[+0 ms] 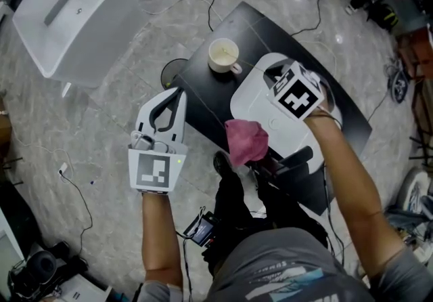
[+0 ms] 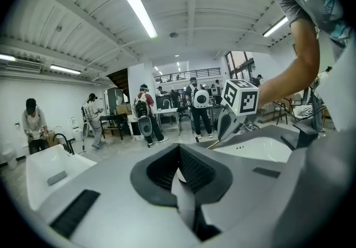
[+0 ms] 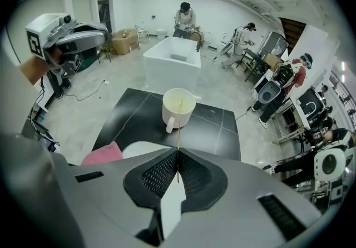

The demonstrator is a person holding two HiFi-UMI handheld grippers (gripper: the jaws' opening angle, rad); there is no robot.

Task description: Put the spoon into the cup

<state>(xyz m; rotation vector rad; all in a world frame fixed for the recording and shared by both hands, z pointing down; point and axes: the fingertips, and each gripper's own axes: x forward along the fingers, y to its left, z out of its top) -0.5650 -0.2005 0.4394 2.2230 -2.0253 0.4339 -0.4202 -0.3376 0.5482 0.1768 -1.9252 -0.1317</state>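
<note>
Gripping the spoon [image 3: 178, 141] by its thin yellowish handle: right gripper [image 3: 178, 153], fingers [image 3: 158, 174] closed on it. Handle sticks straight out ahead toward the cup [image 3: 178, 107]. Far end lines up with the cup's mouth in the right gripper view; can't tell if it's inside or just above the rim. Cup is cream, upright, handle facing the gripper, standing on the black surface [image 3: 128, 113]. Right gripper is over a white tray [image 1: 247, 101] that lies on the surface, near the cup. Pink cloth [image 1: 245, 141] sits at the tray's near edge. Left gripper [image 2: 179, 147]: fingers pressed together, nothing between them, raised by the surface's left edge, well apart from the cup. White tub [image 1: 74, 23] on the floor beyond, to the left.
</note>
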